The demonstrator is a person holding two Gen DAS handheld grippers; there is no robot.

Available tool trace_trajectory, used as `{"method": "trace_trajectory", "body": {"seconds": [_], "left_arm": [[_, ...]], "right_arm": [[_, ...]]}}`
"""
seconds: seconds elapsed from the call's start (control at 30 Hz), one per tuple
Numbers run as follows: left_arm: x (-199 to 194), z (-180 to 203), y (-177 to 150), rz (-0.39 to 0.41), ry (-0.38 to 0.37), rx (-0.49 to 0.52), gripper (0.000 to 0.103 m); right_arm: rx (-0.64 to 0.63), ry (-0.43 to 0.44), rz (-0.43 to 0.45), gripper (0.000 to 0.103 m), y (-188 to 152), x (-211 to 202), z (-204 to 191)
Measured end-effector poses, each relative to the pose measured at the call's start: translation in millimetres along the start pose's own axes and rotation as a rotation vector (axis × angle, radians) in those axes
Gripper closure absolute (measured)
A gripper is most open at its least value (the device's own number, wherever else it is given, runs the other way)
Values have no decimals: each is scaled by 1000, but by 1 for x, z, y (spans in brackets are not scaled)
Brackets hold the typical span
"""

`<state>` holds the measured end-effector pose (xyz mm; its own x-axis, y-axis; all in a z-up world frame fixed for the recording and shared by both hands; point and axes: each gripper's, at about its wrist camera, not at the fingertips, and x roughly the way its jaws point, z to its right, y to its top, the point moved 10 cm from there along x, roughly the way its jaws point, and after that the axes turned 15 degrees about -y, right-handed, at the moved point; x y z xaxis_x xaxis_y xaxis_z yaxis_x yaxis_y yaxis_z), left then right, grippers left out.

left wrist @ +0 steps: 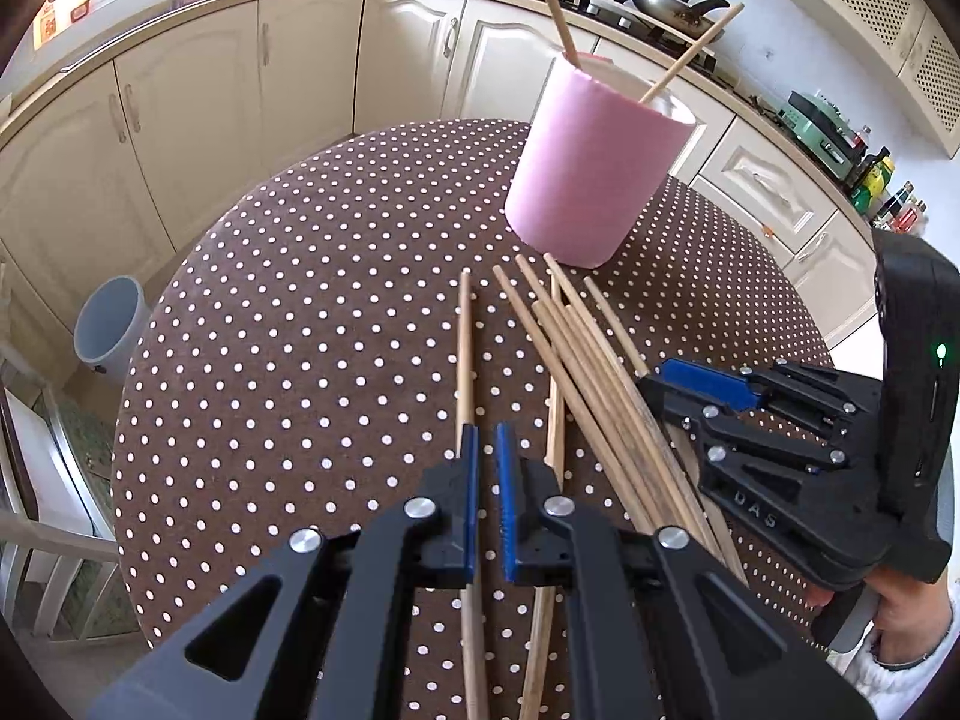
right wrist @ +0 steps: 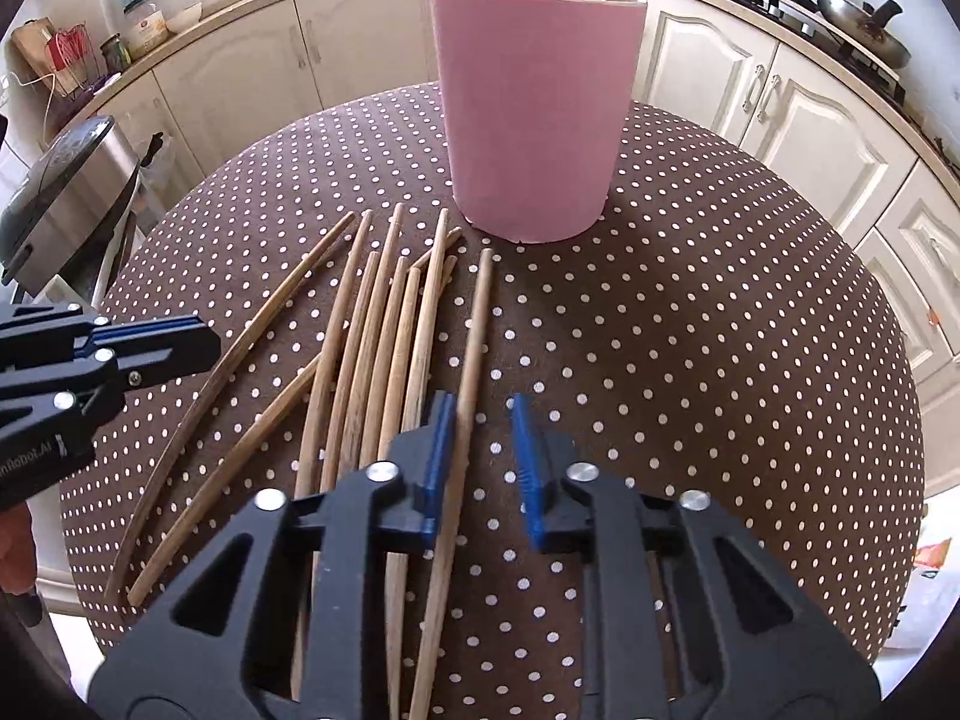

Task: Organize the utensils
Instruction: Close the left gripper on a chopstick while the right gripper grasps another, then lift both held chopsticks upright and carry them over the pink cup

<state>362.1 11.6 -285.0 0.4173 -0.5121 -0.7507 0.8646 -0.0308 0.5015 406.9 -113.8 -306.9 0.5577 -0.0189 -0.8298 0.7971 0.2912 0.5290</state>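
Note:
A pink cup [left wrist: 588,180] [right wrist: 534,120] stands at the far side of the dotted brown table [left wrist: 300,300] [right wrist: 720,300] with two chopsticks [left wrist: 552,0] in it. Several wooden chopsticks [left wrist: 594,360] [right wrist: 372,330] lie loose in front of the cup. My left gripper [left wrist: 486,438] [right wrist: 204,333] is shut on nothing, and a single chopstick [left wrist: 464,348] runs along under its left finger. My right gripper [right wrist: 483,420] [left wrist: 651,387] is low over the pile's right edge. One chopstick [right wrist: 477,324] lies between its jaws against the left pad, with the right pad still apart from it.
A grey bin [left wrist: 111,330] stands on the floor left of the table. Cream cabinets ring the room, with a wok on the stove [left wrist: 672,0] and a rice cooker [right wrist: 60,192]. A person's hand [left wrist: 906,618] holds the right gripper.

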Motion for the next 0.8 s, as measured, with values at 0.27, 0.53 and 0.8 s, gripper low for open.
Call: {"method": "trace_trajectory", "body": {"seconds": [0.27, 0.53, 0.8], "left_arm": [[6, -13, 6, -16, 67, -13, 96], [21, -13, 13, -64, 102, -4, 80], [41, -5, 32, -84, 172, 31, 78]], "right_arm": [[11, 27, -16, 97, 4, 1, 1], [21, 53, -27, 97, -6, -2, 9], [16, 61, -36, 97, -5, -2, 9]]}}
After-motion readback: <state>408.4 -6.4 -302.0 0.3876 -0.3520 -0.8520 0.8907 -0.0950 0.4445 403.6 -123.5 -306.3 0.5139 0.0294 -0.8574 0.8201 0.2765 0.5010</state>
